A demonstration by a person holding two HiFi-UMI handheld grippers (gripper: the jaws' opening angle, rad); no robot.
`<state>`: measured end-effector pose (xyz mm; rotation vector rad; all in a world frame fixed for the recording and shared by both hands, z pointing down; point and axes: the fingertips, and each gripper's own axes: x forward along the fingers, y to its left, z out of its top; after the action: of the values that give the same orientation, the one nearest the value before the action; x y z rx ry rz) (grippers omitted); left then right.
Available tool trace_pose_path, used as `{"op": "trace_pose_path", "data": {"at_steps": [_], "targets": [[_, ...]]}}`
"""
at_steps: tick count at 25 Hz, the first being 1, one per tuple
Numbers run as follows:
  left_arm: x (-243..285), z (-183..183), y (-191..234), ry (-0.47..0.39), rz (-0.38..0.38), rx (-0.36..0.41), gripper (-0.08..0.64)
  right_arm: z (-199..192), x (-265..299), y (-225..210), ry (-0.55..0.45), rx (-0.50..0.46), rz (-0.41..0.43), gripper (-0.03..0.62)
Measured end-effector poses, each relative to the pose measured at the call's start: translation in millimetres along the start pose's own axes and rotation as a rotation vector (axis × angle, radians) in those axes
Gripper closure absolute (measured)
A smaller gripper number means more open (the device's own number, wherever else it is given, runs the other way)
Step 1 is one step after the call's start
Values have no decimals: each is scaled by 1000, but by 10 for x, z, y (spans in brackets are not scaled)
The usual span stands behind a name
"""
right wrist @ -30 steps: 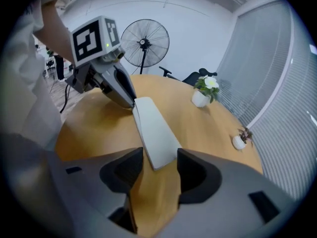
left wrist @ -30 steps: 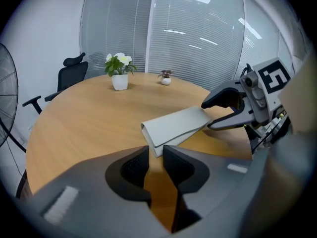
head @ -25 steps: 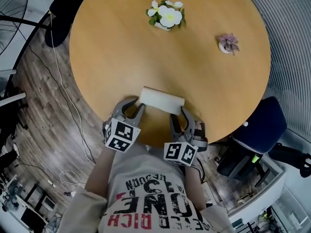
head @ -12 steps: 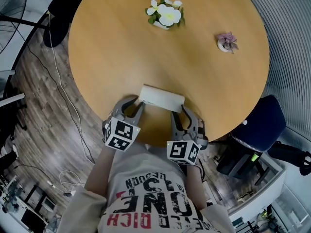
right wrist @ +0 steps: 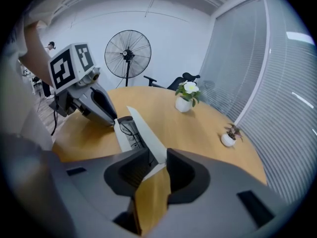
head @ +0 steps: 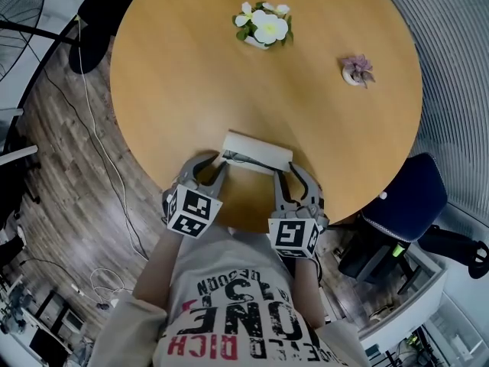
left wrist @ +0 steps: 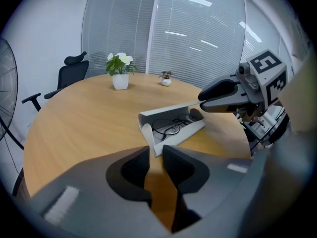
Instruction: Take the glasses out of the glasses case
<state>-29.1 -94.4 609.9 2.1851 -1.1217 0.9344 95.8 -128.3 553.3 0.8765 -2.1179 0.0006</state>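
Observation:
A white glasses case point(head: 256, 152) lies on the round wooden table point(head: 191, 90) near its front edge. Its lid point(left wrist: 171, 109) is raised a little. Thin dark-rimmed glasses point(left wrist: 166, 127) lie inside. My left gripper point(left wrist: 156, 150) is shut on the case's left end and holds the base down. My right gripper point(right wrist: 158, 160) is at the case's right end. Its jaws are closing, with the end of the lid point(right wrist: 146, 133) between the pads. In the head view the left gripper point(head: 208, 171) and the right gripper point(head: 288, 172) flank the case.
A white pot of flowers point(head: 263, 27) and a small potted plant point(head: 357, 69) stand at the table's far side. A blue chair point(head: 405, 205) is at the right and a black chair point(head: 99, 21) at the far left. A standing fan point(right wrist: 128, 54) is beyond the table.
The case's lid has lifted from closed to a narrow opening that shows the glasses. My right gripper has risen slightly and rolled, its jaws narrowing. The left gripper has stayed put.

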Motion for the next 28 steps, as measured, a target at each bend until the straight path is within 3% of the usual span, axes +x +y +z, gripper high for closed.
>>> {"op": "trace_pose_path", "data": {"at_steps": [13, 28], "targets": [[5, 0, -3, -9, -18, -38, 465, 85, 108, -221, -48, 172, 8, 479], [5, -13, -12, -13, -35, -60, 465, 100, 320, -465, -45, 260, -12, 497]]}}
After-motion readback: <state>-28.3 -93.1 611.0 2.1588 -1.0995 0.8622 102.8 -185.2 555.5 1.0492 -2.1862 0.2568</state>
